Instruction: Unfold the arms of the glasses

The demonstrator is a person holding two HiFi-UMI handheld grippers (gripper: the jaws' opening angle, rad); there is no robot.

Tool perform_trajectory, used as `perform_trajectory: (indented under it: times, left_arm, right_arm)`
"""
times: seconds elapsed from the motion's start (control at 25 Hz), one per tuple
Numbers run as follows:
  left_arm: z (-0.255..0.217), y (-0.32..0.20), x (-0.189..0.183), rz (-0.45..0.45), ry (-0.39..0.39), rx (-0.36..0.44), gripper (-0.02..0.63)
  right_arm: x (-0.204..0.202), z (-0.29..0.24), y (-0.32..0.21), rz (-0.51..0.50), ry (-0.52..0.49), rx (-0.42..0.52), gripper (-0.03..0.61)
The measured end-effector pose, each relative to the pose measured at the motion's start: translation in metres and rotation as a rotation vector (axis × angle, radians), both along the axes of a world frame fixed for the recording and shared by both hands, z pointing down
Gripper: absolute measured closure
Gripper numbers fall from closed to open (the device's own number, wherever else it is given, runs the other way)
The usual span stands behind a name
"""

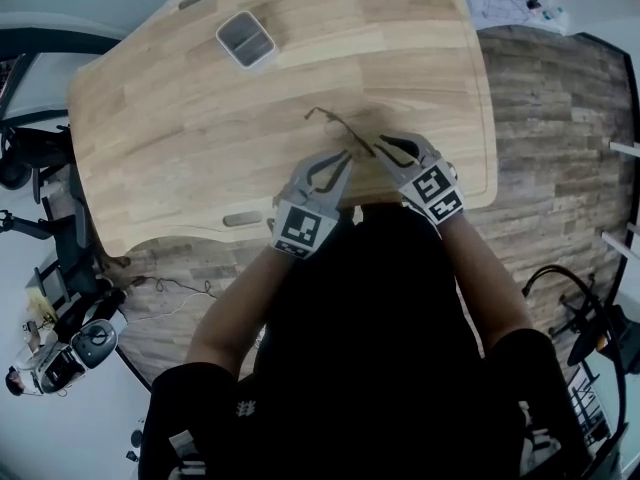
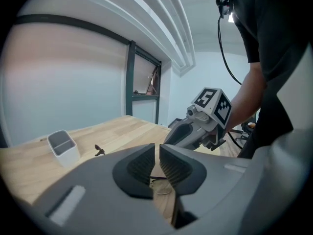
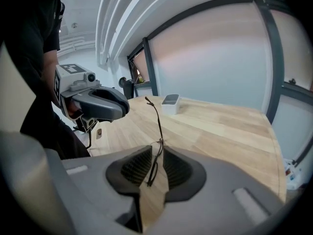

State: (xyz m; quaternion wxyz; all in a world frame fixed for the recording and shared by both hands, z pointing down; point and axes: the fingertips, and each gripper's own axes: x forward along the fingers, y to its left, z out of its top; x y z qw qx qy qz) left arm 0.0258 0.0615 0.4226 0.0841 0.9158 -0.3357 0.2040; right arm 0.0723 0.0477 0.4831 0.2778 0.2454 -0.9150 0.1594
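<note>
My right tool (image 3: 158, 148) clamps the glasses (image 3: 159, 127), one arm extended; my left tool (image 2: 156, 147), just beside them, stands slightly apart, empty.

Soft, even light fills all three views, with no hard shadows and only faint shade on the pale wooden table (image 1: 200, 118). In the head view, fisheye distortion bends the table's edges, and the person's black shirt (image 1: 390, 348) at lower centre shows no detail. Both gripper views have black corners. Ceiling strips (image 2: 166, 23) glare white at upper centre. The near bodies of the left gripper (image 2: 156, 166) and right gripper (image 3: 156, 166) look soft, while the thin glasses (image 3: 159, 124) look sharp.
</note>
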Motion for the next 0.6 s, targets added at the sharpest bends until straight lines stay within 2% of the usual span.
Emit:
perform_trajectory:
  times: [0.16,0.32,0.6]
  left_arm:
    - [0.011,-0.006,-0.018,-0.063,0.0,-0.018,0.578]
    - [0.02,-0.011,-0.042,-0.116,-0.004,-0.034,0.578]
    - [0.039,-0.014,-0.085,-0.208,-0.005,-0.065,0.578]
  right_arm:
    - [-0.031,0.014,-0.008,-0.046,0.011,-0.019,0.514]
    - [-0.056,0.033,-0.024,-0.043,0.042,-0.048,0.514]
    - [-0.078,0.071,-0.04,-0.047,0.122,-0.104,0.514]
